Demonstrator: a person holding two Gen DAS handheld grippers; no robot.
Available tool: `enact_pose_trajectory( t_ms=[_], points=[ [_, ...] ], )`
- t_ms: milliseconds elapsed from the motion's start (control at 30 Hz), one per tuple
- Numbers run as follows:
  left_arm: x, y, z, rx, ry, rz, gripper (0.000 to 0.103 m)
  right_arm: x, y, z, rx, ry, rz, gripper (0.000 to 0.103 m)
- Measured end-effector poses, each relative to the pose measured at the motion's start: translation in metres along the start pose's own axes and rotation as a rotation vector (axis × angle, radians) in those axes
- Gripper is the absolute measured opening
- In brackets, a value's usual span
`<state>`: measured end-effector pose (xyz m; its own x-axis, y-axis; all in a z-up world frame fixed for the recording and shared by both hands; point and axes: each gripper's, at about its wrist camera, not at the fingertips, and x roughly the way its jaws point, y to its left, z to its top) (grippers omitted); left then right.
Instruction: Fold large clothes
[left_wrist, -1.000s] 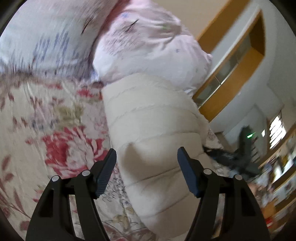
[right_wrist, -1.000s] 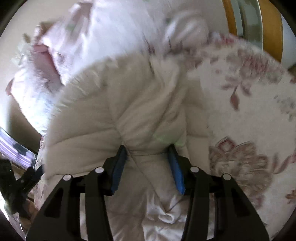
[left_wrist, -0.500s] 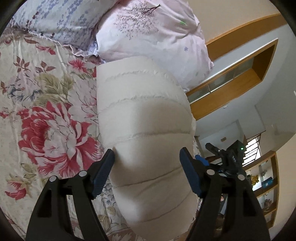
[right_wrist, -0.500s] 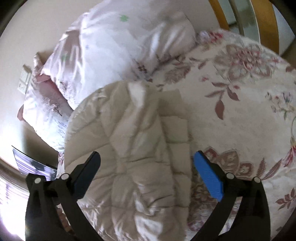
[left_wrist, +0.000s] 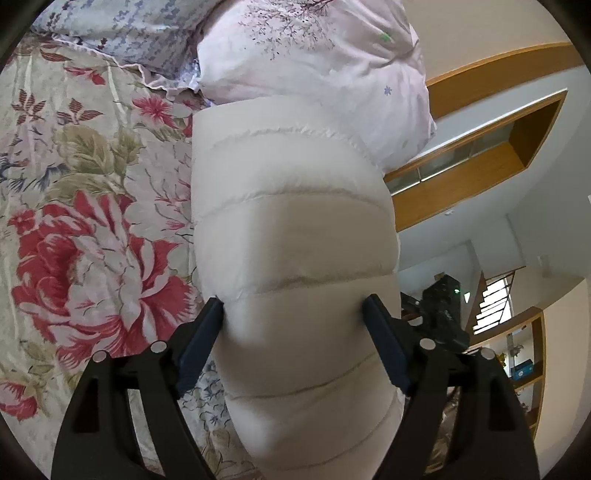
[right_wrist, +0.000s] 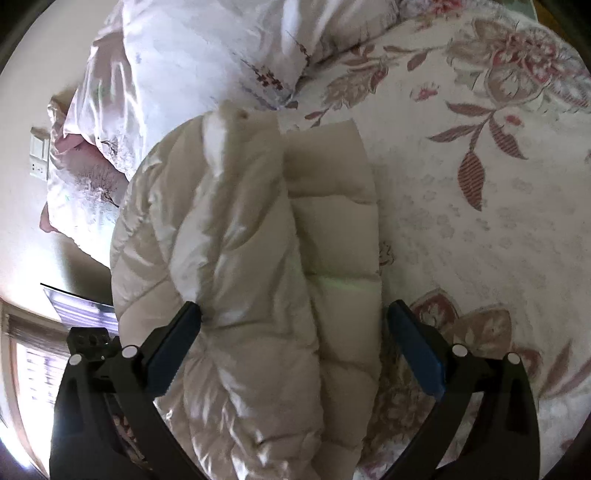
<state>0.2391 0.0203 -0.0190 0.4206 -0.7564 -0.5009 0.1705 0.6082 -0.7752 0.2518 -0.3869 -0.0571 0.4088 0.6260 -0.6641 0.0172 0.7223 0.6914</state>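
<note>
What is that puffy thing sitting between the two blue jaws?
A folded cream puffer jacket fills the gap of both open grippers, left and right, in each wrist view.

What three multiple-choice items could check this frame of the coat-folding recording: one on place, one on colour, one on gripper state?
1. Where does the puffer jacket lie?
A. On a floral bedspread, its far end next to a pillow
B. On a wooden floor
C. Over a chair back

2. What colour is the jacket?
A. Navy
B. Cream
C. Red

3. How is the right gripper set?
A. Shut on a sleeve
B. Out of view
C. Open, one finger on each side of the folded jacket

Answers:
1 A: both wrist views show flowered bedding around the jacket and the pale pink pillow at its far end.
2 B: the quilted fabric is off-white in both views.
3 C: the blue pads stand wide apart with the bundle between them. The left gripper is spread the same way, its pads at the jacket's sides.
</note>
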Motion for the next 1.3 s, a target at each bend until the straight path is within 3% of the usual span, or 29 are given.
enact_pose_trajectory(
  t_ms=[133, 533, 600, 633, 667, 733, 867, 1100, 1300],
  points=[
    [0.008, 0.001, 0.005, -0.002, 0.011, -0.008, 0.081, 0.016, 0.001, 0.002, -0.029, 0.063, 0.095, 0.101],
    [0.010, 0.013, 0.007, -0.039, 0.017, -0.013, 0.083, 0.067, 0.046, -0.006, -0.158, 0.226, 0.248, 0.101],
    [0.008, 0.015, 0.007, -0.046, 0.005, -0.011, 0.082, 0.071, 0.051, -0.009, -0.156, 0.222, 0.273, 0.094],
    [0.007, 0.016, 0.006, -0.047, 0.000, -0.011, 0.082, 0.073, 0.050, -0.011, -0.136, 0.222, 0.305, 0.082],
    [0.005, 0.015, 0.005, -0.045, -0.011, -0.013, 0.077, 0.074, 0.048, -0.013, -0.114, 0.221, 0.340, 0.070],
    [0.000, 0.015, 0.002, -0.041, -0.024, -0.023, 0.068, 0.074, 0.047, -0.018, -0.092, 0.201, 0.399, 0.057],
    [-0.016, 0.010, 0.000, -0.020, -0.061, -0.062, 0.051, 0.064, 0.059, -0.028, -0.107, 0.154, 0.434, 0.040],
    [-0.067, -0.003, 0.004, 0.046, -0.153, -0.070, 0.047, 0.066, 0.119, -0.038, -0.195, 0.141, 0.481, 0.033],
    [-0.120, 0.007, 0.010, 0.071, -0.236, -0.014, 0.047, 0.096, 0.177, -0.049, -0.278, 0.164, 0.507, 0.033]
  ],
)
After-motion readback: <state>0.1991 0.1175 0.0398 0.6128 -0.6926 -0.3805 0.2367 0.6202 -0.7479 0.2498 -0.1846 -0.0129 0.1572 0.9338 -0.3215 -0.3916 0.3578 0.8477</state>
